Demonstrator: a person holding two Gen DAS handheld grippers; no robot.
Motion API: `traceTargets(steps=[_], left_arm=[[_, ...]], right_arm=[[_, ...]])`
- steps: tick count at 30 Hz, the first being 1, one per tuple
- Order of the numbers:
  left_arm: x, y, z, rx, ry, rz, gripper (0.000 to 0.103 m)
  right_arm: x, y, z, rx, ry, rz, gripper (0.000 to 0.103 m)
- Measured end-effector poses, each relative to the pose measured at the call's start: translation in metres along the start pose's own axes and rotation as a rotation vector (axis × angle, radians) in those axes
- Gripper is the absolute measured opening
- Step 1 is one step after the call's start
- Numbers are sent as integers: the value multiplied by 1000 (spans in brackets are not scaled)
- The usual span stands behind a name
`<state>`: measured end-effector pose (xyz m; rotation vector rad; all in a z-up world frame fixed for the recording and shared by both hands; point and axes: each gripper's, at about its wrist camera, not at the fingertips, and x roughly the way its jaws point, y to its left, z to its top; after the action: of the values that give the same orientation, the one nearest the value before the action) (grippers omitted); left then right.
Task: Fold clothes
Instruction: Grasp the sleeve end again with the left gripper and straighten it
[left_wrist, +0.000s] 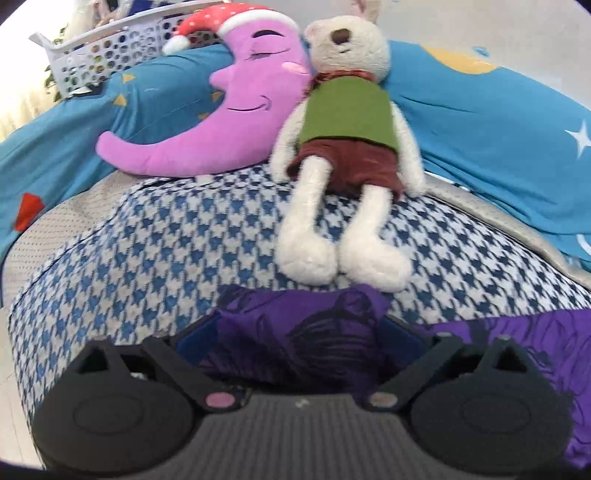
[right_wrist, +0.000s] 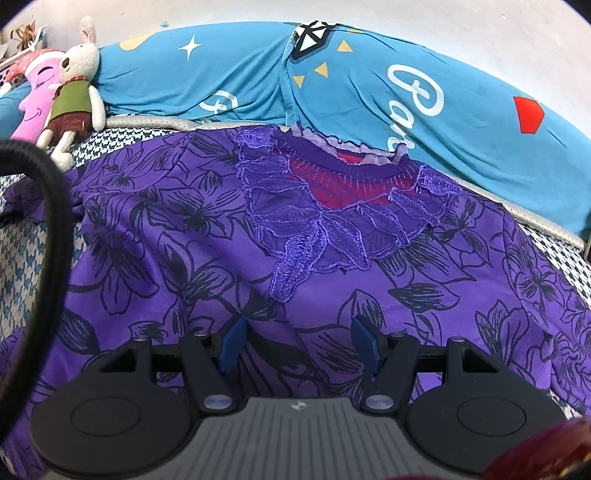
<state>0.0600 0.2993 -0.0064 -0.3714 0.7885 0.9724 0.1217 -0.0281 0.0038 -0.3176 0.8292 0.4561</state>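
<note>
Purple top (right_wrist: 177, 236) spread flat on houndstooth sheet (left_wrist: 147, 236), lace collar (right_wrist: 332, 221) toward blue quilt (right_wrist: 369, 92). Right gripper (right_wrist: 299, 345) over top's lower front, jaws apart, nothing pinched. Left gripper (left_wrist: 299, 336) at top's edge, bunched purple cloth between its blue pads (left_wrist: 192, 334); jaws wide, grip on cloth unclear. Bunny toy (left_wrist: 347, 147) and pink moon pillow (left_wrist: 229, 110) lie beyond, against quilt. White basket (left_wrist: 103, 48) behind them.
</note>
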Motion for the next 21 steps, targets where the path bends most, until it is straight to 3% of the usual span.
traceTargets(steps=[1,3,6,9,15,21], left_arm=[[1,2,0,-3,1,-1,82],[2,6,-2,-12,16,-18,61],[1,10,-6,-9,26,-32,45],[-5,11,-10,0,17,-40,36],[-17,13,-17,2,-6,-44,25],[-35,23,-24,-28,-34,-33,24]], right_arm=[[0,1,0,-4,-2,0,63],[-1,2,0,-12,-4,-1,63],[-1,2,0,-19,-7,-7,63],[-2,1,-1,-19,-9,-11,63],[0,2,-1,-25,-6,-20,63],[1,3,-2,-36,-8,-27,63]])
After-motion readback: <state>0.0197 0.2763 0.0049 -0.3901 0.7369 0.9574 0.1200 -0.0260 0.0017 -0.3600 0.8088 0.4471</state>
